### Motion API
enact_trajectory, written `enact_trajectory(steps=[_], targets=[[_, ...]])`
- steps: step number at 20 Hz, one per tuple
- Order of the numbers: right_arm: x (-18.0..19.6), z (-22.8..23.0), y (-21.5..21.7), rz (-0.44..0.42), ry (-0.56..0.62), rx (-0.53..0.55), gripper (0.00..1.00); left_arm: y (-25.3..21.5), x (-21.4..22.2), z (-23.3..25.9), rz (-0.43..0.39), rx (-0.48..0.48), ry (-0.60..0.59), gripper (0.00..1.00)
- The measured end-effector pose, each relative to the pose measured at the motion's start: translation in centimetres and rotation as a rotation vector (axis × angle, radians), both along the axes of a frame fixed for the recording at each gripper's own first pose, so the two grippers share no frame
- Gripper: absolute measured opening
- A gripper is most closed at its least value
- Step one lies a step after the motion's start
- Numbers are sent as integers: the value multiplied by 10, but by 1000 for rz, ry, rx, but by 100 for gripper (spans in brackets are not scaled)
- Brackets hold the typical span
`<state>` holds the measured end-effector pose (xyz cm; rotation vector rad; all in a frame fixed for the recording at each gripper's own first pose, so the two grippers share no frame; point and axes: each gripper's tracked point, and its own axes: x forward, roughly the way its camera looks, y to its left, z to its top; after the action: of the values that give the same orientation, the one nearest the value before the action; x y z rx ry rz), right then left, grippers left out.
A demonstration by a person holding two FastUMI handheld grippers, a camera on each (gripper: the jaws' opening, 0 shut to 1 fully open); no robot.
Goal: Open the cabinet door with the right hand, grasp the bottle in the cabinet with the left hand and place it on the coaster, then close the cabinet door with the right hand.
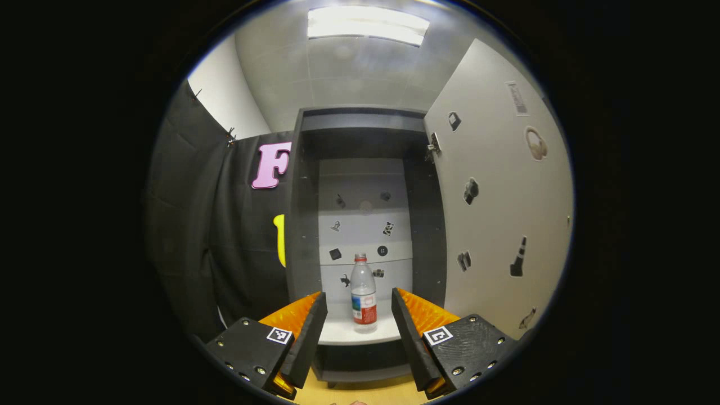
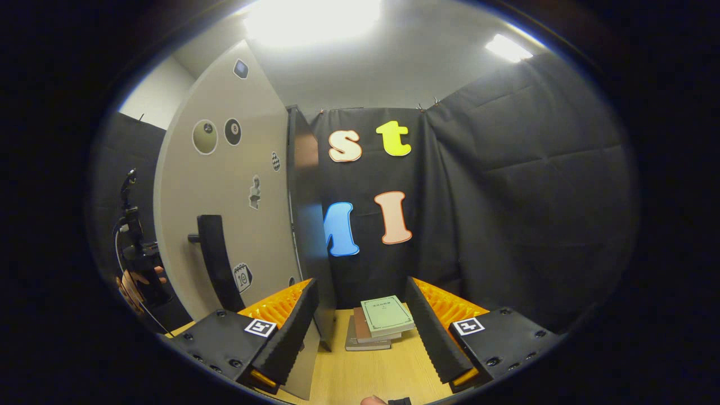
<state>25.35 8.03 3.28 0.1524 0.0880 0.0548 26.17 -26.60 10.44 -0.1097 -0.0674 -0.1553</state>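
In the left gripper view the dark cabinet (image 1: pixel 304 225) stands with its pale door (image 1: pixel 495 214) swung open to the right. A clear plastic bottle (image 1: pixel 363 292) with a red cap and a red-and-blue label stands upright on the white lower shelf (image 1: pixel 349 333). My left gripper (image 1: pixel 359 315) is open, its fingers framing the bottle from a short distance in front of the cabinet. In the right gripper view the open door (image 2: pixel 225 214) with its dark vertical handle (image 2: pixel 216 259) is at left. My right gripper (image 2: pixel 357 320) is open beside the door's edge, holding nothing.
A small stack of books (image 2: pixel 378 323) lies on the wooden table (image 2: pixel 371 371) ahead of the right gripper, against the black cloth wall. A hand holding the other gripper (image 2: pixel 135 270) shows far left in the right gripper view. Stickers dot the door and cabinet back.
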Motion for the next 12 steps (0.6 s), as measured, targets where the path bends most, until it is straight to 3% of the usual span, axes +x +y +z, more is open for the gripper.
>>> enact_trajectory(steps=[12], targets=[[28,-23,-35,-221,55,-13,98,-25,147,-22,-111,-25,46,67]])
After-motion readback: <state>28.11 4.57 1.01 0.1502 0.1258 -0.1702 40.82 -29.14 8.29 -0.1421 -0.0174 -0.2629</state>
